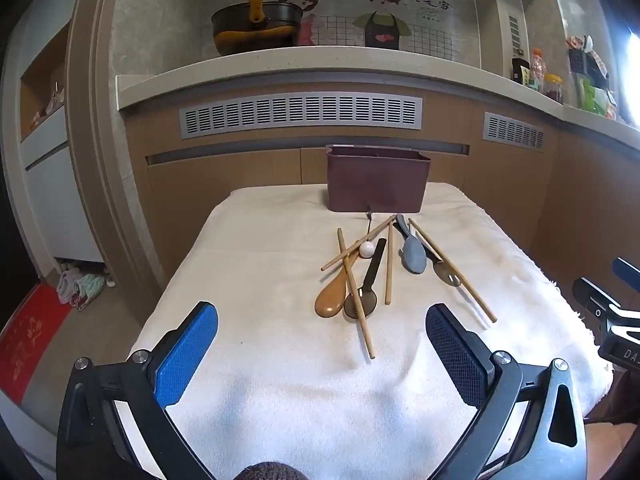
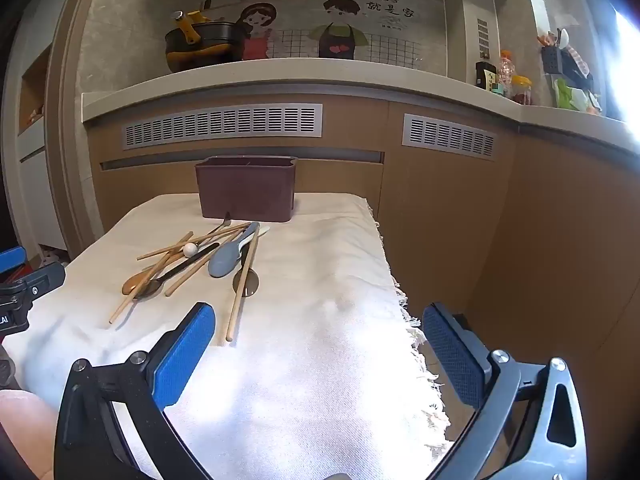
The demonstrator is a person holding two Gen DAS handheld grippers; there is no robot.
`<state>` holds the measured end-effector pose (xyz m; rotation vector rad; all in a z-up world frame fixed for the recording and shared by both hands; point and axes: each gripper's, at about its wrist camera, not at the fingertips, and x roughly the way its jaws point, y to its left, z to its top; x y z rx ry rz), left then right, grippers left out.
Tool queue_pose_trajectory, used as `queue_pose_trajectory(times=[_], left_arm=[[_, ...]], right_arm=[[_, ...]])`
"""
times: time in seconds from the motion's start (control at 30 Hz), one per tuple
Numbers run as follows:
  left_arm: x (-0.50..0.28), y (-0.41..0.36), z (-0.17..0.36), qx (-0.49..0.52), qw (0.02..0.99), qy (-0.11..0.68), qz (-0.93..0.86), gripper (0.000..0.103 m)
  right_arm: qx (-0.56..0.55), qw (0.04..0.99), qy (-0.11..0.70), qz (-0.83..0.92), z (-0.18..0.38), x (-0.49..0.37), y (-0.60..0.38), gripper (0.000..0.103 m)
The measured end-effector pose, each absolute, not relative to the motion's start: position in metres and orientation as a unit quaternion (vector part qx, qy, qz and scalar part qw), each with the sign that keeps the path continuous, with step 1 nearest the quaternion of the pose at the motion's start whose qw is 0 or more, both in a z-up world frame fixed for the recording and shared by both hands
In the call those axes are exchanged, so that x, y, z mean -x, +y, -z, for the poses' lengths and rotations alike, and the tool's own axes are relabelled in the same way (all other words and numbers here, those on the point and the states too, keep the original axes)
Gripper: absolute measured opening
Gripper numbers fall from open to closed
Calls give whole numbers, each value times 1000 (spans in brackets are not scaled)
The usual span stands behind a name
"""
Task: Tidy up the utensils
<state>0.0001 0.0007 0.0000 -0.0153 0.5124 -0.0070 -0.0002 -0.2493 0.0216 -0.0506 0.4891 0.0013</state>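
Observation:
A pile of utensils lies on a white cloth over a small table. In it are several wooden chopsticks, a wooden spoon, a dark spoon, a grey-blue spoon and a small white ball-tipped piece. Behind the pile stands a maroon utensil box. My left gripper hangs open above the cloth, short of the pile. My right gripper is open too, over the cloth's fringed right edge, with the pile and box ahead to its left.
A wooden cabinet front with metal vents rises behind the table under a pale counter. A dark pot sits on that counter, jars and bottles at its right end. Floor drops off past the cloth's edges.

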Motion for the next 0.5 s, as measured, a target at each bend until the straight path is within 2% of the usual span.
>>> queue_pose_trajectory(times=[0.5], left_arm=[[-1, 1, 5, 2, 967, 256, 0, 103]], right_arm=[[26, 967, 253, -2, -18, 0, -250, 103]])
